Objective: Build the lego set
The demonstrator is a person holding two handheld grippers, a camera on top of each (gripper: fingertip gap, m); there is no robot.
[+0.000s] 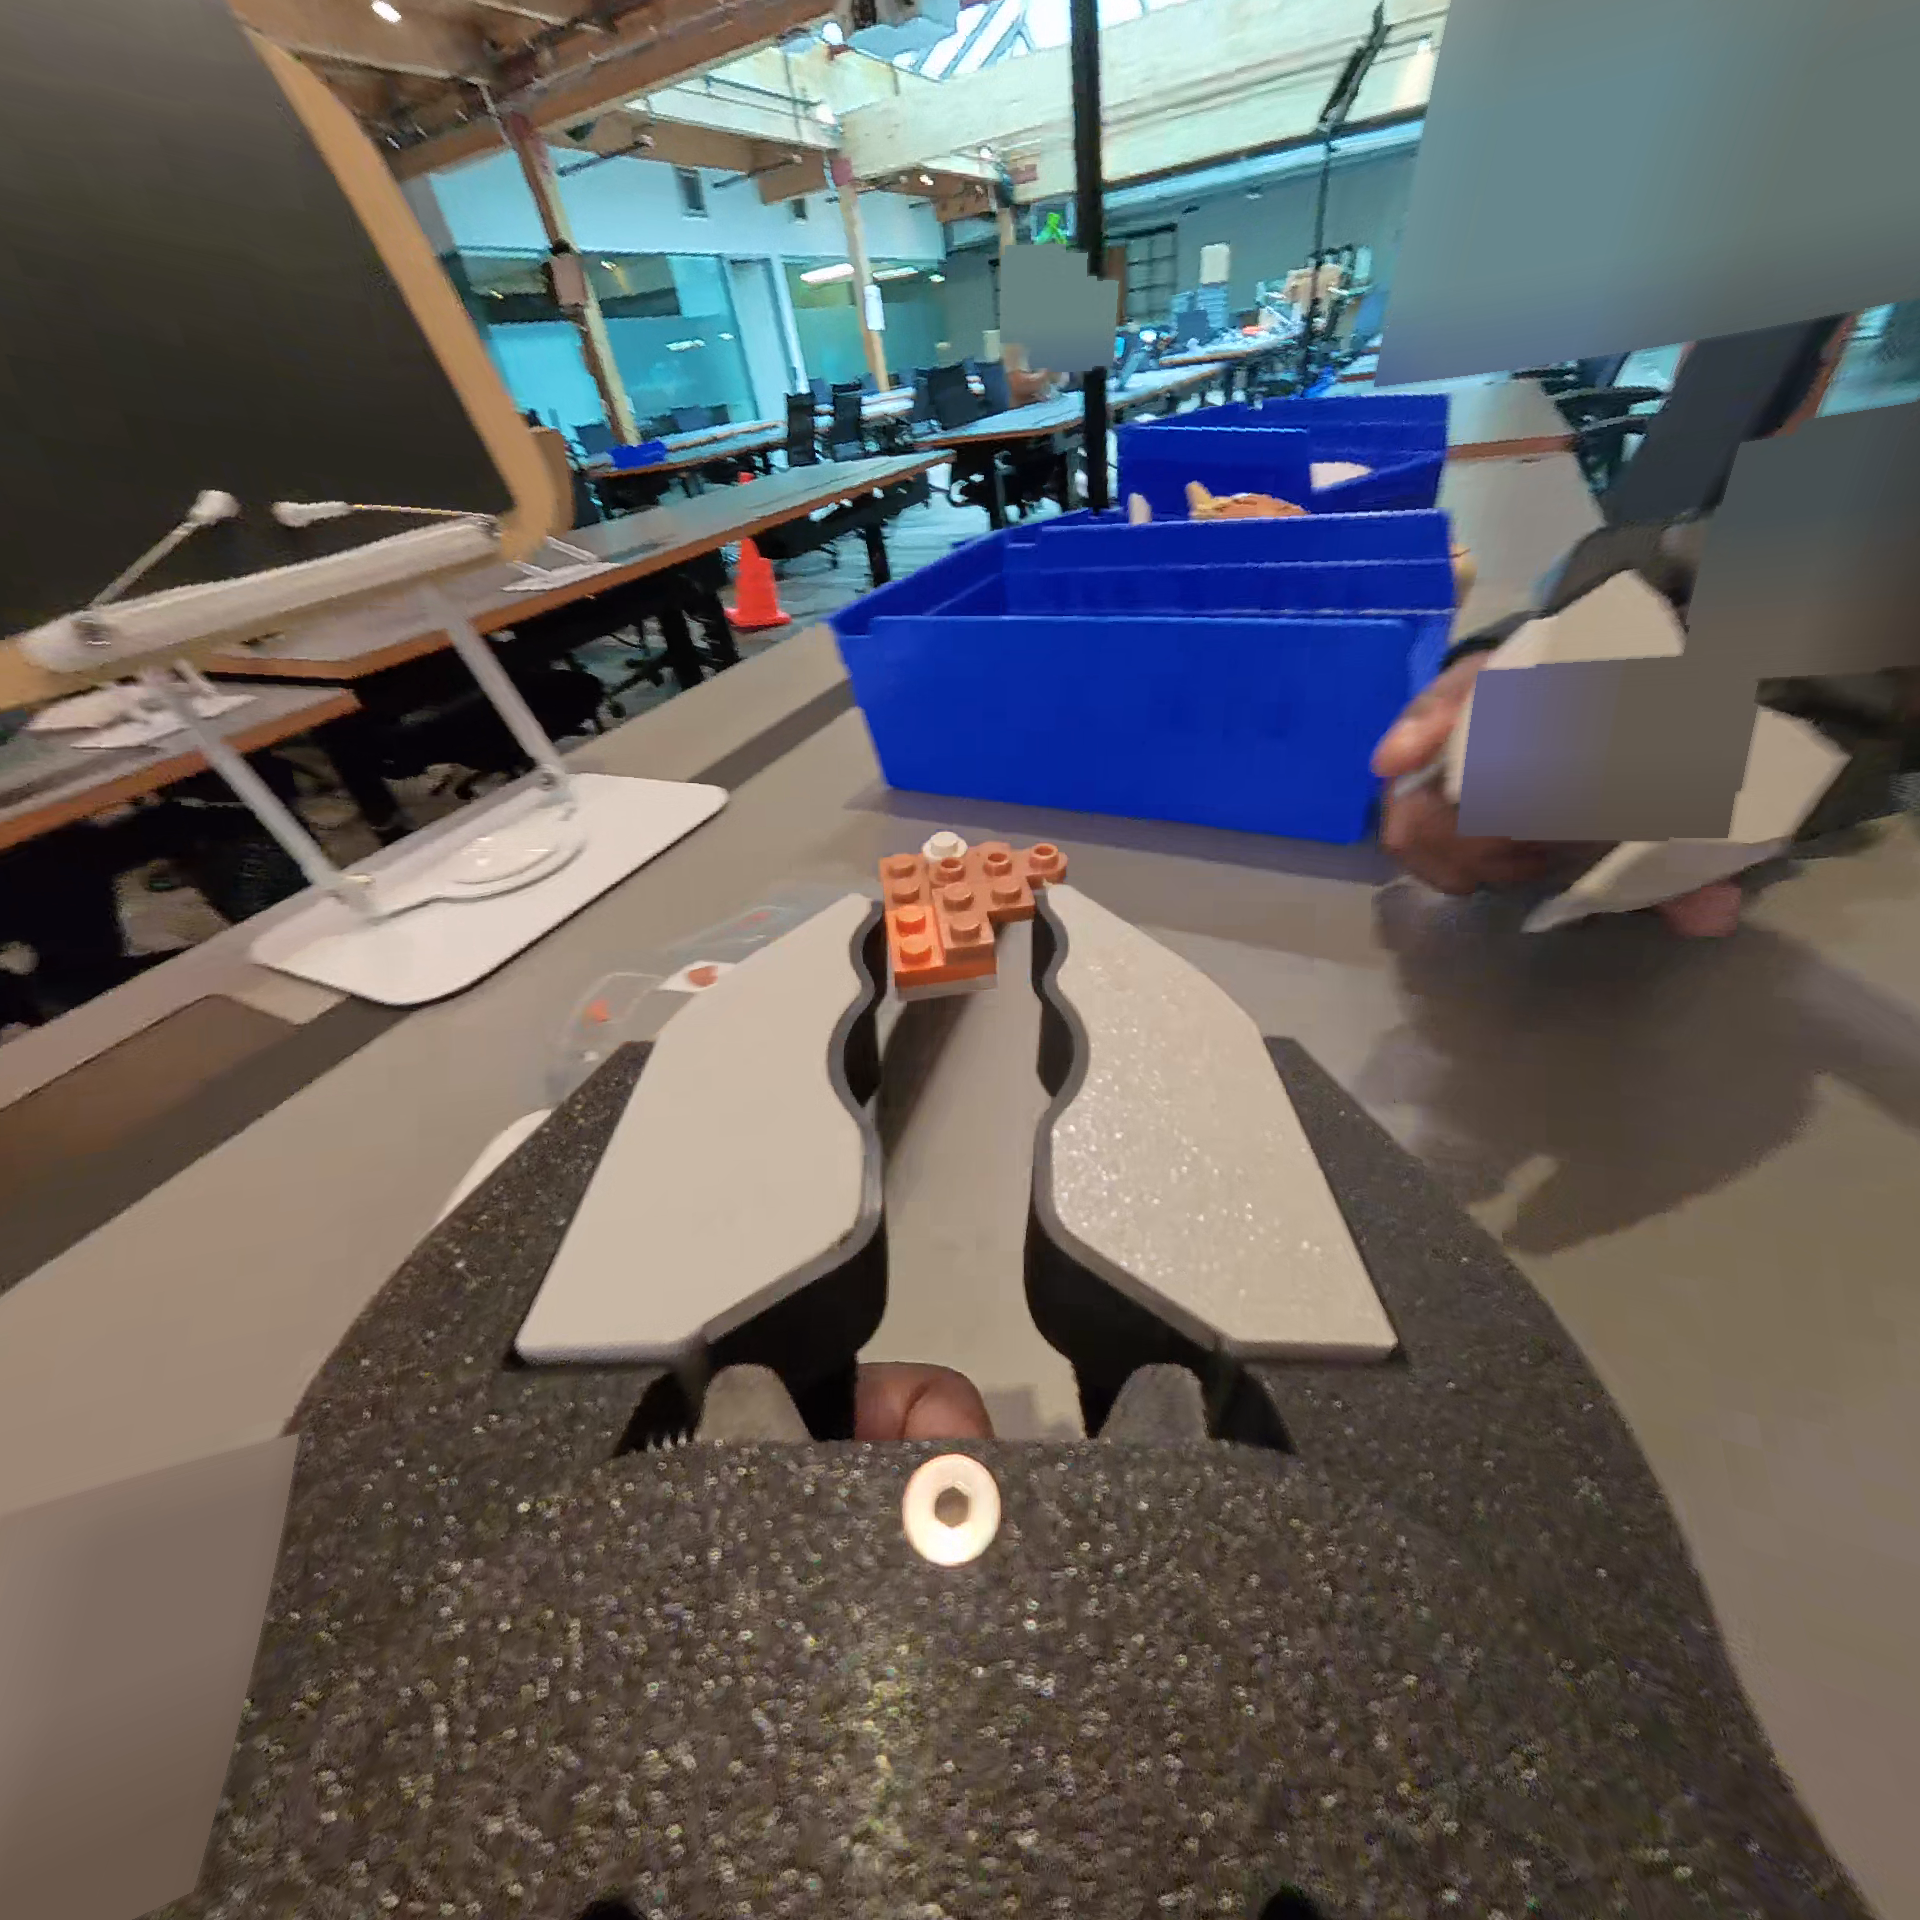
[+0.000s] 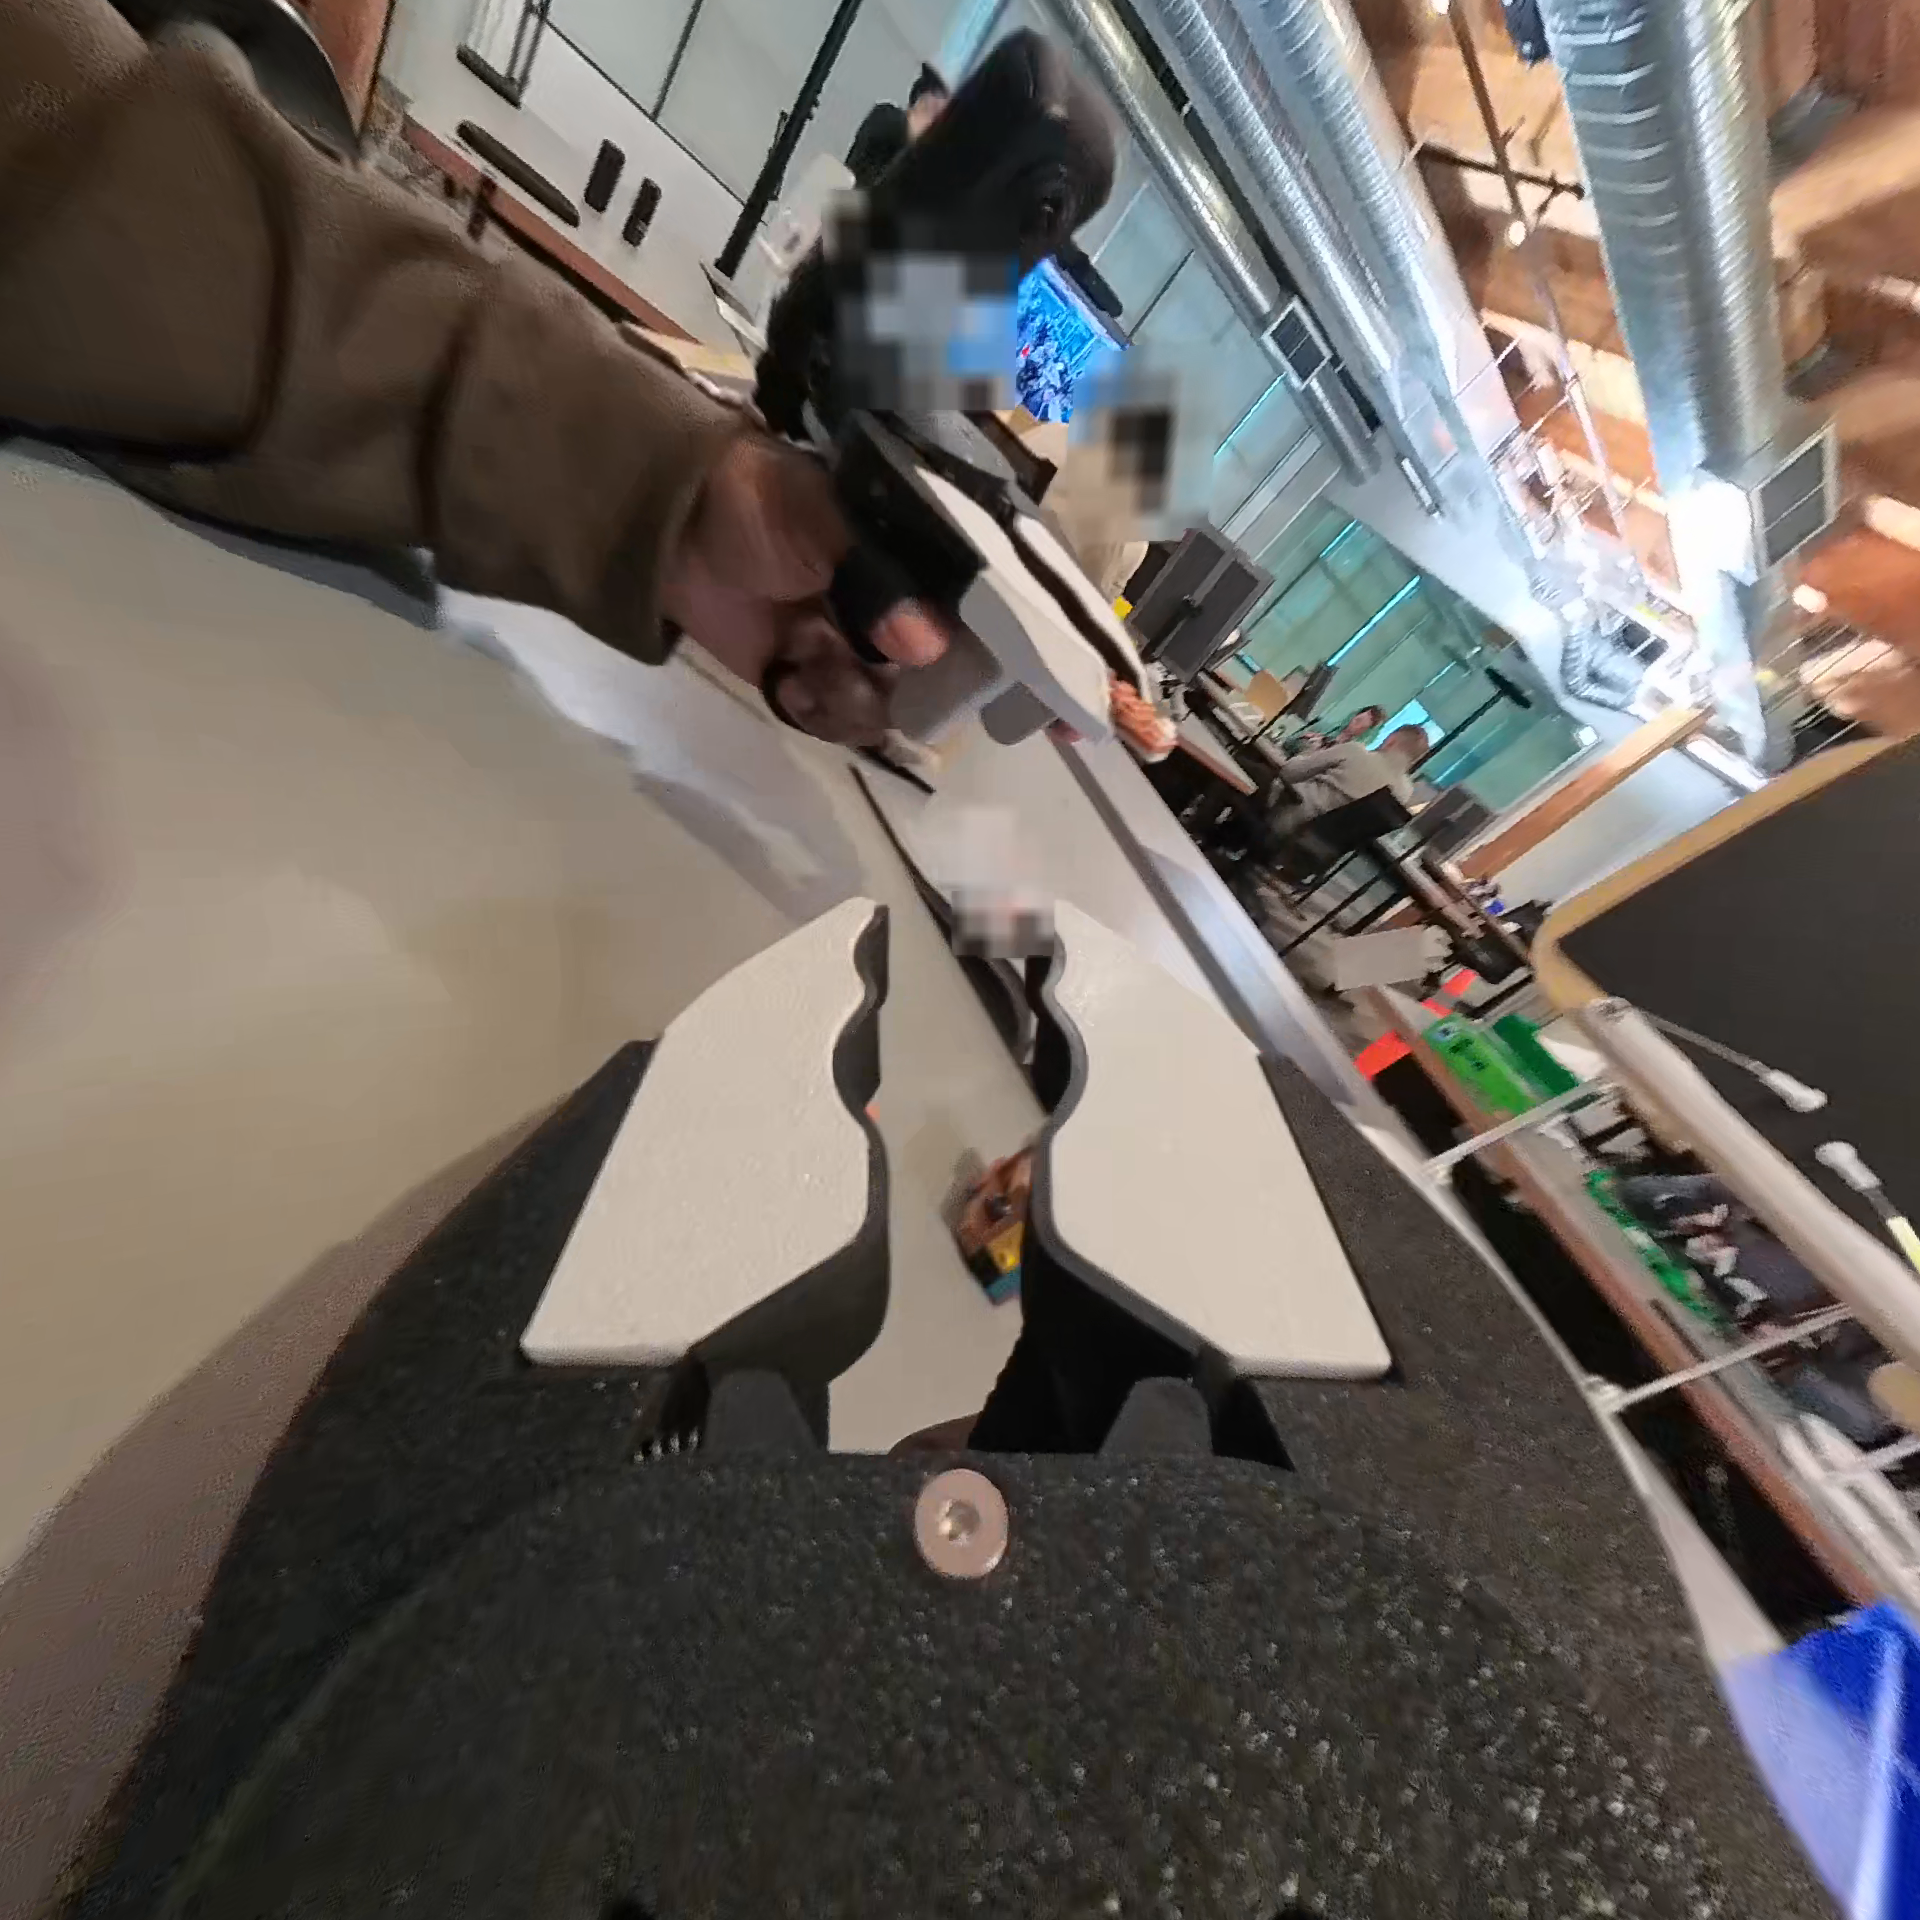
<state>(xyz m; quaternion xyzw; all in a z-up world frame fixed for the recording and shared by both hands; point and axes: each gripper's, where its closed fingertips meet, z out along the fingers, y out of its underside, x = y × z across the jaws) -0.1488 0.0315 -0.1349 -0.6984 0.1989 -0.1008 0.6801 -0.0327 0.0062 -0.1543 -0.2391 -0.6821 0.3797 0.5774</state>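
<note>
In the left wrist view my left gripper (image 1: 956, 914) is shut on an orange lego assembly (image 1: 966, 883) of stacked plates, with a small white round stud (image 1: 943, 844) on its far edge. It is held just above the grey table (image 1: 1558, 1351). My right gripper shows at the right of that view (image 1: 1558, 894), in a hand and partly under a blur patch. In the right wrist view my right gripper (image 2: 966, 920) has its jaws apart with nothing visible between them. That view is tilted and shows the left gripper (image 2: 1039, 644) farther off, holding the orange assembly (image 2: 1138, 717).
Blue plastic bins (image 1: 1143, 707) stand behind the assembly, and one corner (image 2: 1849, 1766) shows in the right wrist view. A tablet on a white stand (image 1: 468, 862) is at the left. A clear bag with small orange pieces (image 1: 675, 987) and a small printed card (image 2: 992, 1216) lie on the table.
</note>
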